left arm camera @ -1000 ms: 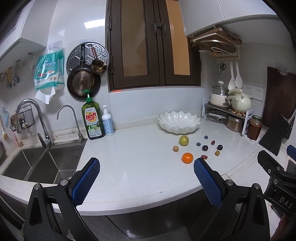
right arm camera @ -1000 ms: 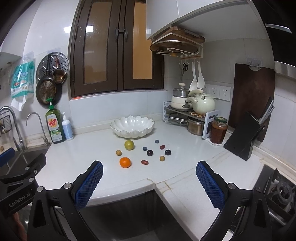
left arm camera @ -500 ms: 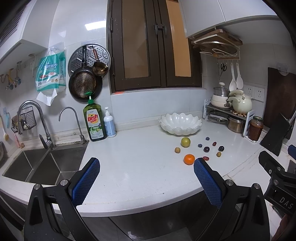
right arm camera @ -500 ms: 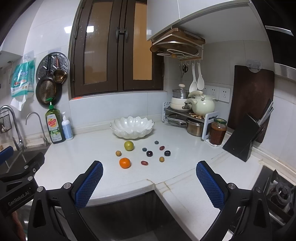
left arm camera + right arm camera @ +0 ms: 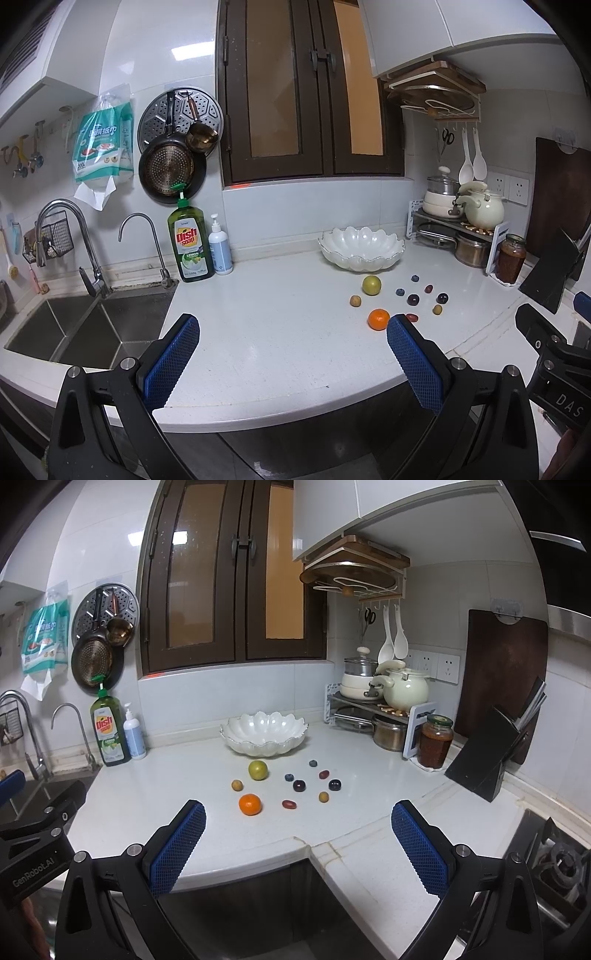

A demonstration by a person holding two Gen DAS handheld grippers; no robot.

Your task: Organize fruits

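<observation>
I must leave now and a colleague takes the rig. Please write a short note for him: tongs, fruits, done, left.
Left tongs: open, empty, above the counter edge.
Right tongs: open, empty, same.
Fruits: orange, green fruit and eight small ones lie loose on the counter, in front of the white bowl.
Done: nothing; as far as visible, no fruit in the bowl.
Left: every fruit, probably into the bowl.

White counter with a seam at the corner. On it: scalloped white bowl at back, green round fruit and orange in front of it, small dark and tan fruits scattered to their right. Dish soap bottle and pump bottle at left by the wall, jar, knife block, and pot rack at right.
</observation>
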